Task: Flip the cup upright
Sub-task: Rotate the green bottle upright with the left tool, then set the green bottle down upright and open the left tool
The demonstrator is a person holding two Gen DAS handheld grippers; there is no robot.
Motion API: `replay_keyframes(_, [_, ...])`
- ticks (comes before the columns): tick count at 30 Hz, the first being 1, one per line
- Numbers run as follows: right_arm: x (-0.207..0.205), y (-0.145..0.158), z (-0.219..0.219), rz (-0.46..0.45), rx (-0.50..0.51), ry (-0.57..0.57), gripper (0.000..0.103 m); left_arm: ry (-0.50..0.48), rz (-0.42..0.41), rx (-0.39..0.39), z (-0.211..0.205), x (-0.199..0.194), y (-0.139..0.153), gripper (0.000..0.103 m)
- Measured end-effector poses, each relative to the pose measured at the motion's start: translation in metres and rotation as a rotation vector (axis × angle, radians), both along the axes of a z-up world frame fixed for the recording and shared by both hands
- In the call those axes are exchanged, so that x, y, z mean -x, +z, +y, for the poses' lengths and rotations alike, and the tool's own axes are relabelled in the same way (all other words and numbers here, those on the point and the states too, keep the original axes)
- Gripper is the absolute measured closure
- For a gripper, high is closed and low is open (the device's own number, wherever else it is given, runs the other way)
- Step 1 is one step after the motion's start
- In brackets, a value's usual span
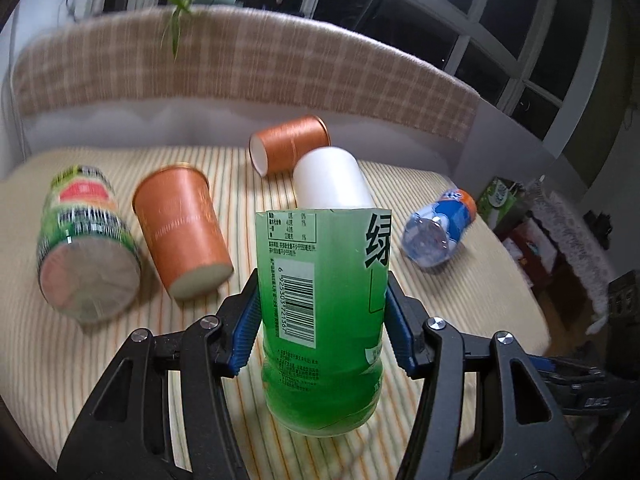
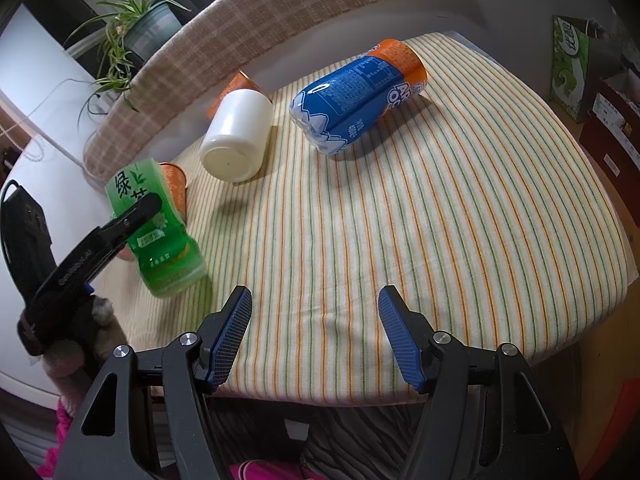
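Room: a table (image 2: 460, 200) under a striped cloth, with a checked cushioned seat back (image 1: 240, 64) behind it, a potted plant (image 2: 132, 24) and dark windows (image 1: 500, 20) beyond.
Far left: a green-labelled cup (image 1: 86, 240) lies on its side, base toward the left wrist camera.
Next: an orange paper cup (image 1: 182, 232) lies on its side, just beside the green-labelled one.
Centre back: a second orange cup (image 1: 290, 146) lies on its side, and a white cup (image 1: 332, 178) lies in front of it; I cannot tell whether they touch.
Task's thing: the green cup (image 1: 324, 300), a cut-down tea bottle, is off-upright in the left claw, open end tilted away and rounded base near the cloth at the table's near left part.
Left claw (image 1: 320, 316): closed on the green cup's middle, blue pads (image 1: 246, 328) pressing both sides of the label.
Right of centre: a blue and orange cup (image 2: 356, 94) lies on its side, well apart from the others.
Right claw (image 2: 316, 332): spread wide, holding nothing, hovering over the near edge of the table.
Step in hand: judged as swinging the green cup to vertical.
Doing it well: turn the wrist until the base sits flat on the cloth, then press down lightly before loosening; the thin plastic wall probably dents, so squeeze gently, and keep clear of the orange paper cup close by.
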State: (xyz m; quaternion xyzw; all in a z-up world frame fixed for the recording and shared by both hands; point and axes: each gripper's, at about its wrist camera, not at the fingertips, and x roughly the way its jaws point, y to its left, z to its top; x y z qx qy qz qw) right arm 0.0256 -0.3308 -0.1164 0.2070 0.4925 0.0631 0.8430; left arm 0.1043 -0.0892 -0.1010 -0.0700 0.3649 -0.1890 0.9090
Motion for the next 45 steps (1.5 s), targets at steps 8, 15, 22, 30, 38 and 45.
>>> replay_keyframes(8, [0.004,0.000,0.000,-0.005,0.009,0.002,0.038,0.017,-0.127,-0.077,-0.011,0.007,-0.008,0.046])
replay_keyframes(15, [0.002,0.002,0.002,-0.018,0.014,0.003,0.038,-0.002,-0.131,-0.095,-0.010,0.022,-0.007,0.046])
replay_keyframes(22, [0.001,0.003,0.009,-0.019,0.018,0.017,0.038,-0.003,-0.113,-0.083,-0.005,0.030,-0.006,0.046])
replay_keyframes(30, [0.003,0.003,0.013,-0.021,0.022,0.022,0.038,-0.020,-0.069,-0.054,0.000,0.035,-0.009,0.044])
replay_keyframes(38, [0.004,0.004,0.017,-0.026,0.029,0.031,0.038,-0.038,-0.030,-0.040,0.001,0.040,-0.015,0.023])
replay_keyframes(45, [0.005,0.005,0.019,-0.034,0.030,0.036,0.038,-0.056,0.016,-0.054,0.003,0.041,-0.020,0.023])
